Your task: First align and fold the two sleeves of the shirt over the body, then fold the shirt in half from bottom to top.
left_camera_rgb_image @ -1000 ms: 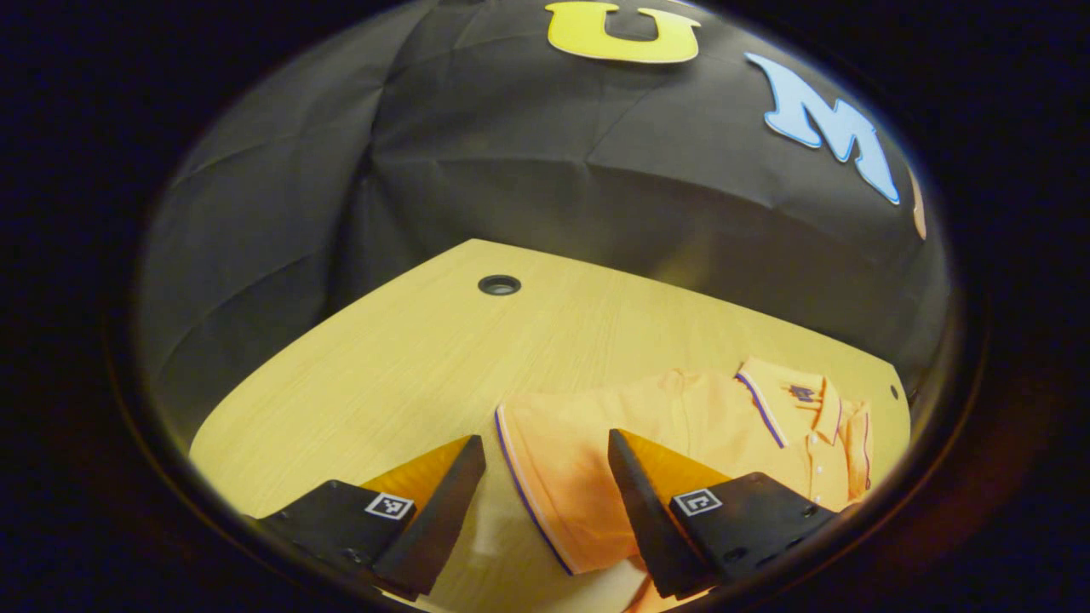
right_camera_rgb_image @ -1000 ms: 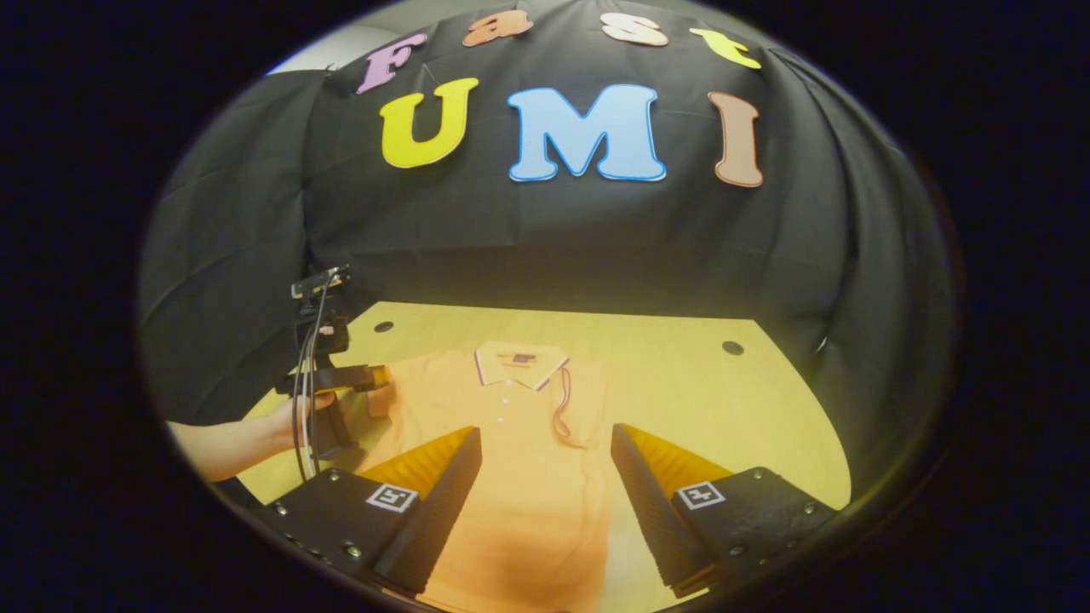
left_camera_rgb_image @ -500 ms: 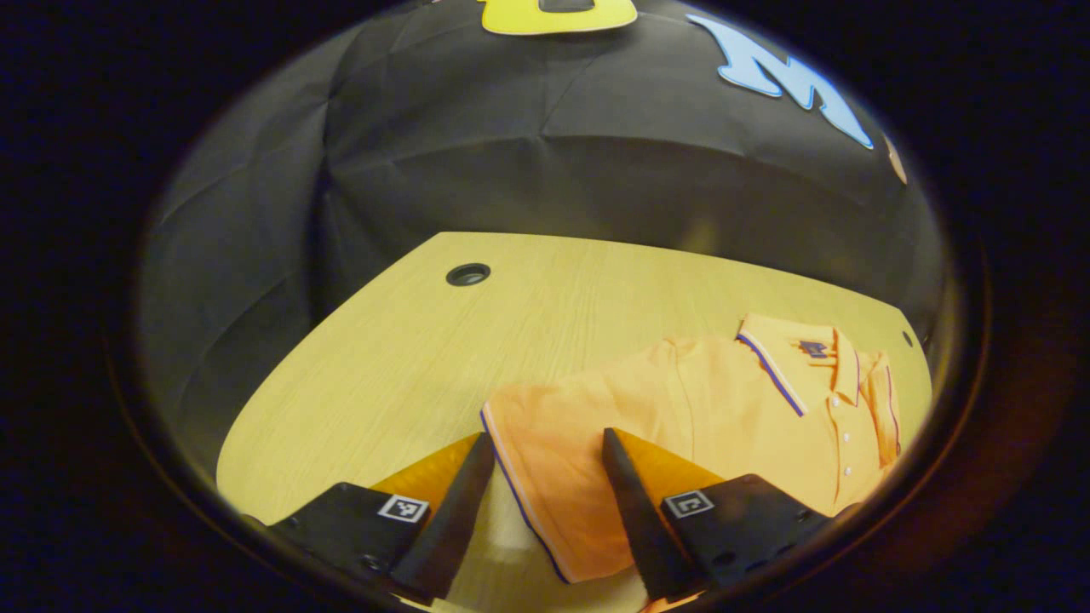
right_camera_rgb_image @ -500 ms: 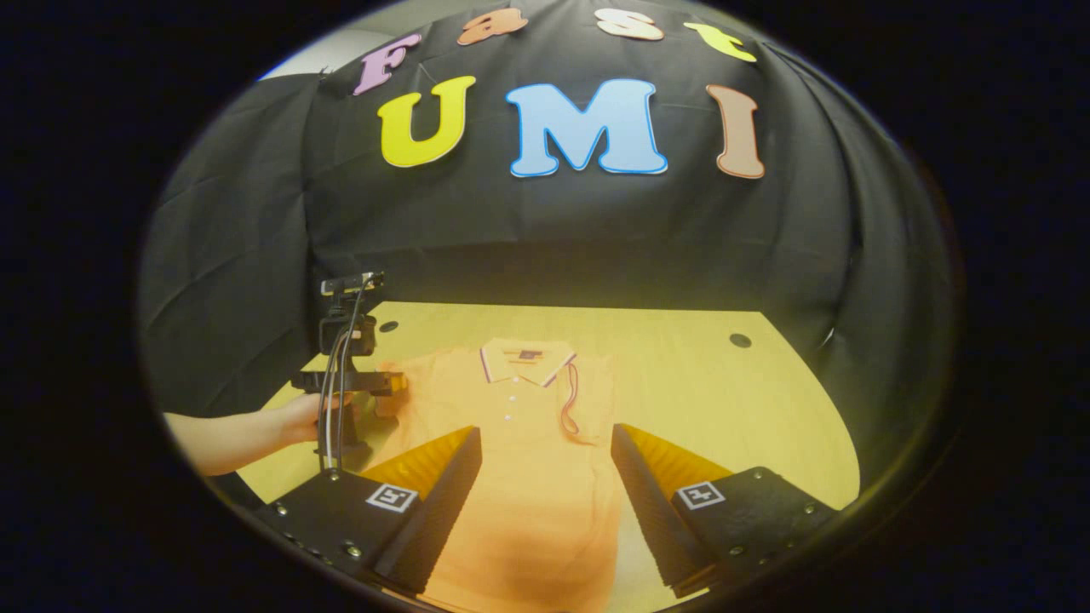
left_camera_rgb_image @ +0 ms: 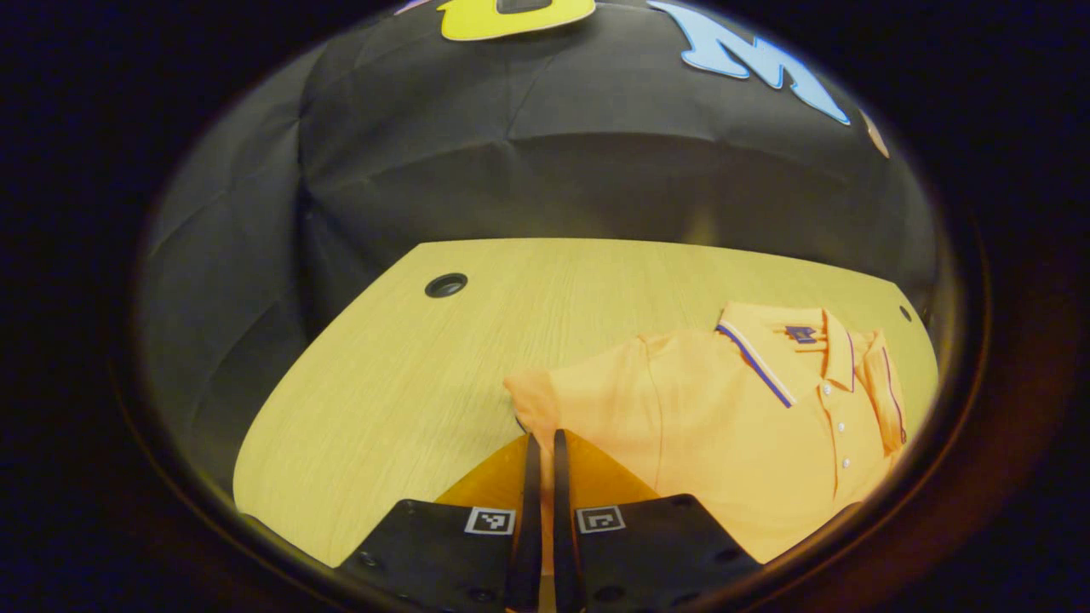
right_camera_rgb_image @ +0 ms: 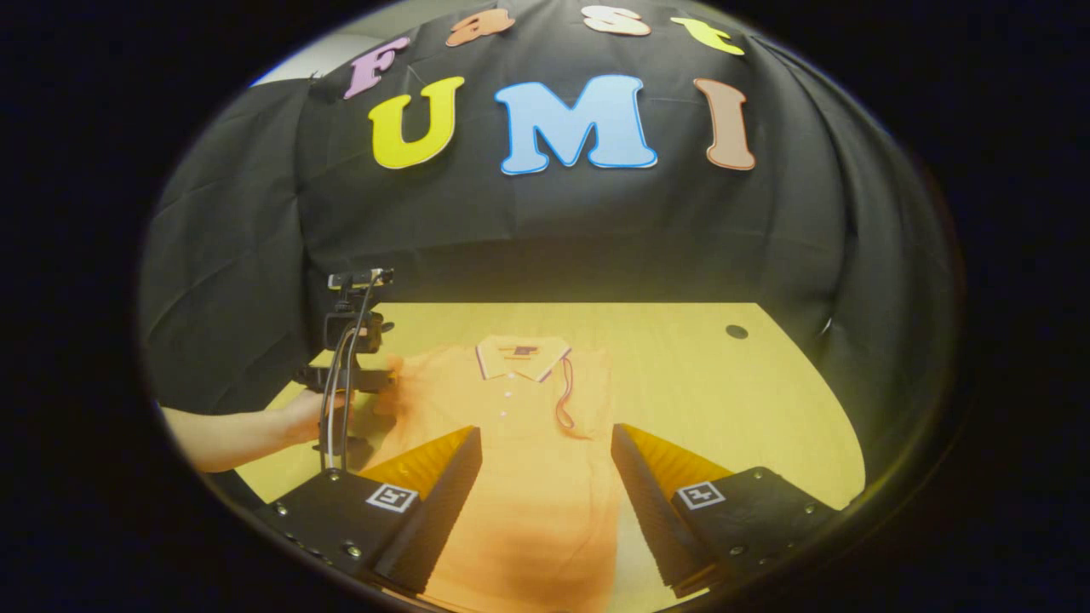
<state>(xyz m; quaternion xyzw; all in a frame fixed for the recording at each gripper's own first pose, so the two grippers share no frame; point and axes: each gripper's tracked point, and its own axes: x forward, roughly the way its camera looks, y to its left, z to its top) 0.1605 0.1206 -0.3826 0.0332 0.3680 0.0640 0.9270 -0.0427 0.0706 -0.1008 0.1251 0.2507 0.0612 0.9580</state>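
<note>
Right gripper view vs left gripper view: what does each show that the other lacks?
Right gripper view alone: the hand holding the left gripper at the sleeve, the right gripper open above the shirt's body, and the shirt's far side.

Left gripper view alone: the left gripper's fingers close-up, shut on the sleeve.

Both: the shirt, its collar and the table.

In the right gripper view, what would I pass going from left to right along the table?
The person's hand → the left gripper it holds, at the shirt's sleeve → the orange shirt → bare table → a small round hole in the tabletop.
</note>
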